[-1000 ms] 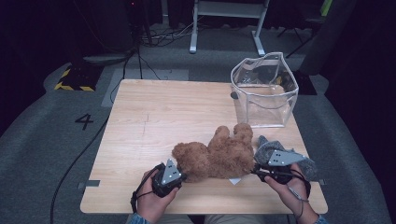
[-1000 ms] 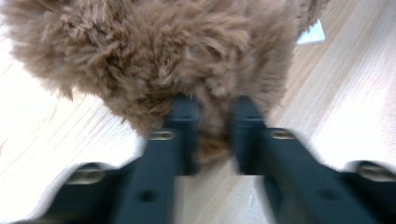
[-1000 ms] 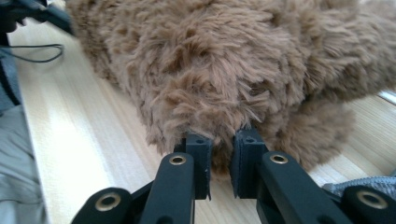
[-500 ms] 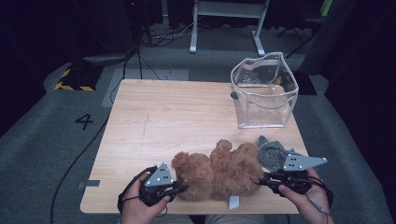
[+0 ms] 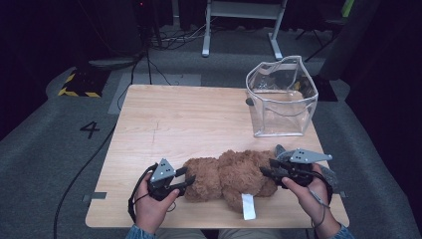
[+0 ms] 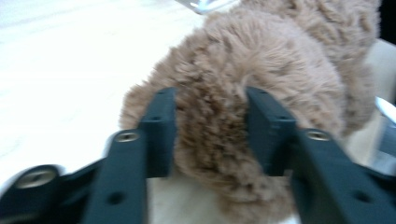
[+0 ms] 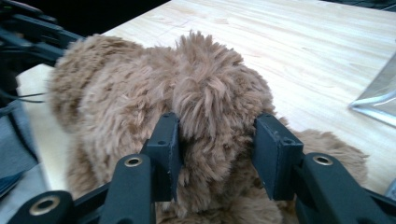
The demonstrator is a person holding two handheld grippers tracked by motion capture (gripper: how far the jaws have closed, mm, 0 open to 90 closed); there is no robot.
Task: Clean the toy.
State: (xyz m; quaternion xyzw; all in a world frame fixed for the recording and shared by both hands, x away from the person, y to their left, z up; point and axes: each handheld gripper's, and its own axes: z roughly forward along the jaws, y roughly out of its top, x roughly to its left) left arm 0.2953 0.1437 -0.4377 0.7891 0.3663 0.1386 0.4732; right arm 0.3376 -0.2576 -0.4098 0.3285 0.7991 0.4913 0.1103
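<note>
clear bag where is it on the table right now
In the high view the clear bag stands upright at the table's far right corner, apart from the teddy bear lying at the near edge.

The room around the table (image 5: 199,124) is very dark, almost black. Light falls from above and makes the wood look bright. The clear bag (image 5: 281,99) has little shiny spots on its edges. In the left gripper view the tabletop is so bright it looks white, and the fuzzy brown toy (image 6: 261,84) is blurry. The right gripper view is sharper up close, softer far away.
</note>
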